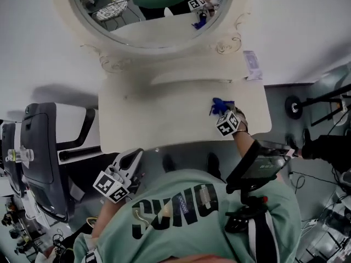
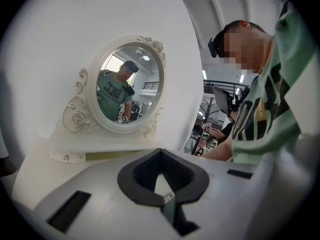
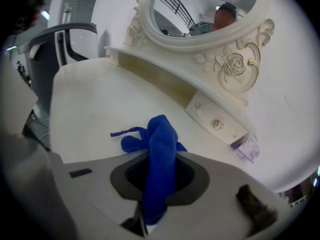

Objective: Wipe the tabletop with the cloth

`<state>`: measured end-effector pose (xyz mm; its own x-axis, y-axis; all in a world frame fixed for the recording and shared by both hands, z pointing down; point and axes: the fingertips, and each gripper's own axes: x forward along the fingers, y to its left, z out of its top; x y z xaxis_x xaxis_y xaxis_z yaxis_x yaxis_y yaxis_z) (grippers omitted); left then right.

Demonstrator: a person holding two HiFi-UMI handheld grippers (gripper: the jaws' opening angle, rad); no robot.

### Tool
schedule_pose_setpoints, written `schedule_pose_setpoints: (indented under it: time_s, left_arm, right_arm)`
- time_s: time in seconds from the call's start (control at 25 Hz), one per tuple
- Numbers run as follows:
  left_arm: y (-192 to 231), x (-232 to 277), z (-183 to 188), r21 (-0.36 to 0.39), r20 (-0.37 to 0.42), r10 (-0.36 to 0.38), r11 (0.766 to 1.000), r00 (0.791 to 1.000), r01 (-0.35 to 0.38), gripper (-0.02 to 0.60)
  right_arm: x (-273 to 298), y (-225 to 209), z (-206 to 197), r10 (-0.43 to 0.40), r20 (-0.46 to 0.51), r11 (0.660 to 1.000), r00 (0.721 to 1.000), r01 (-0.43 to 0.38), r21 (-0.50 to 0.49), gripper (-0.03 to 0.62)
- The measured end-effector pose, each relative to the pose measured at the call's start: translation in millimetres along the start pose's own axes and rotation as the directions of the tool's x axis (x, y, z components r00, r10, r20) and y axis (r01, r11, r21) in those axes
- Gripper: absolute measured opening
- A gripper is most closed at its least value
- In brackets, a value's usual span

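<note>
A blue cloth (image 1: 221,106) lies bunched on the right part of the cream tabletop (image 1: 164,114). My right gripper (image 1: 224,113) is shut on it, just inside the table's front edge. In the right gripper view the cloth (image 3: 160,139) rises from between the jaws of the right gripper (image 3: 159,176), and a loose end trails onto the tabletop (image 3: 95,109). My left gripper (image 1: 131,159) hangs off the table, in front of its near edge by my body. In its own view the left gripper (image 2: 162,179) is shut, with nothing between the jaws.
An oval mirror (image 1: 148,15) in an ornate frame stands on a raised shelf with a small knobbed drawer (image 3: 217,125) at the table's back. A purple and white packet (image 1: 252,64) lies at the back right. A dark chair (image 1: 41,147) stands to the left.
</note>
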<state>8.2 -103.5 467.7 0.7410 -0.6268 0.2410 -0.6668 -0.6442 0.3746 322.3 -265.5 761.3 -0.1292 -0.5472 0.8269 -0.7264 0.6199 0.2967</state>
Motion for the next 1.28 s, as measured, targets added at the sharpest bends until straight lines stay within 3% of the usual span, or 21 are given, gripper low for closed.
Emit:
schedule_pose_setpoints:
  time_s: [0.2,0.36,0.48,0.72,0.88,1.08,1.28]
  left_arm:
    - [-6,20,6,-0.001,0.015,-0.047,0.999,0.999,0.047,0.005]
    - [-16,36,6,-0.009,0.011,-0.071,0.997,0.997,0.071,0.003]
    - [-22,43,5,-0.017,0.004,-0.068,0.998,0.998,0.068,0.005]
    - [-20,40,-2,-0.029,-0.021,-0.045,0.999,0.999,0.044,0.004]
    - [-16,28,-4,-0.029,-0.031,-0.006,1.000,1.000,0.005,0.003]
    - [-13,19,-10,-0.028,-0.050,0.021,0.999,0.999,-0.023,0.005]
    - [-14,22,-11,-0.025,-0.058,0.009,1.000,0.998,-0.011,0.003]
  right_arm:
    - [-68,84,-68,0.103,0.017,0.995,0.995,-0.103,0.001,0.060]
    - [-80,93,-85,0.153,0.011,0.986,0.988,-0.153,0.059,0.060]
    - [-77,66,-74,0.142,0.053,0.988,0.988,-0.145,0.061,0.060]
    - [-13,-71,-38,-0.059,0.067,0.974,0.996,0.043,0.222,0.060]
    - [27,-128,-9,-0.144,0.039,0.957,0.989,0.129,0.261,0.060]
    - [55,-144,6,-0.162,-0.019,0.969,0.987,0.163,0.186,0.060]
    - [49,-131,2,-0.128,-0.060,0.987,0.990,0.133,0.090,0.060]
